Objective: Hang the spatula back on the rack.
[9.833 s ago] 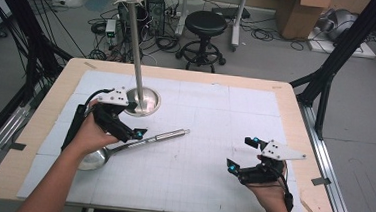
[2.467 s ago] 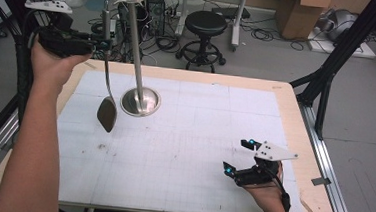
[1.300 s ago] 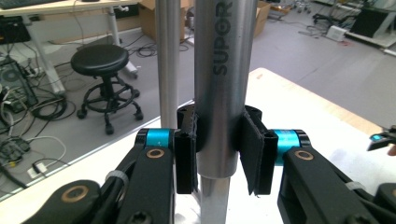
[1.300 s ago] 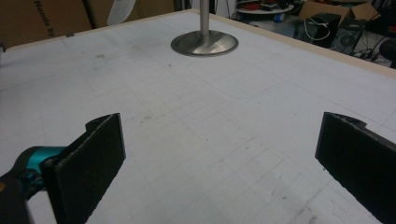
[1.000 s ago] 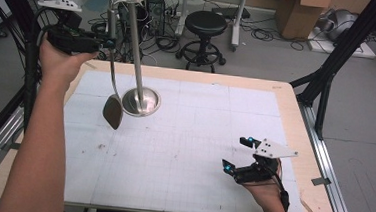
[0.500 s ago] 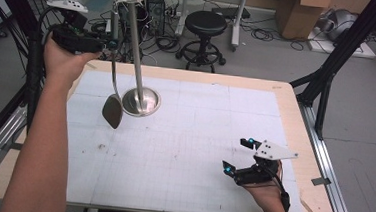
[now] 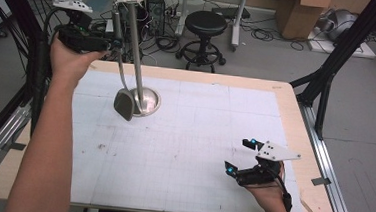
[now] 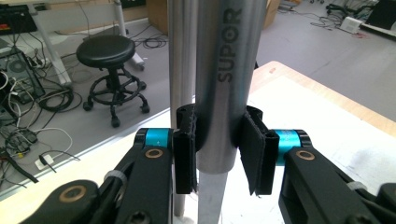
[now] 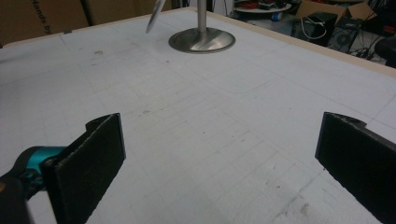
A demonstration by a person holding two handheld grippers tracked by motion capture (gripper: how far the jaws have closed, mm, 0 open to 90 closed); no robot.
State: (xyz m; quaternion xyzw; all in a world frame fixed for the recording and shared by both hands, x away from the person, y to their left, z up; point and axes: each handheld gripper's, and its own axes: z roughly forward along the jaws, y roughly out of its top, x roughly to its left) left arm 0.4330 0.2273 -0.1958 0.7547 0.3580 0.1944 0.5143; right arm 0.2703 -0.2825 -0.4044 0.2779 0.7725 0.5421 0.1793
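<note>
Left gripper: the left gripper [image 7: 111,43] is up high at the far left corner, jaws clamped tight on the top of the ladle handle [image 8: 219,88], seen pinched between both pads in the left gripper view.
Ladle: the ladle [image 7: 124,104] hangs straight down from that grip, bowl low and just off the table [image 7: 180,185], right beside the stand.
Stand: the metal stand [image 7: 135,57] rises upright from its round base, with a small cap or hook ring at the very top; the handle's end sits close to that top, the pole just behind it.
Done: ladle is lifted and carried to the stand, held vertical.
Left to do: by my read, getting the handle's end onto the stand's top and letting go; whether it has caught on anything yet I cannot tell.
Right gripper: the right gripper [image 7: 238,155] rests near the table's front right, jaws spread wide, nothing between them.
</note>
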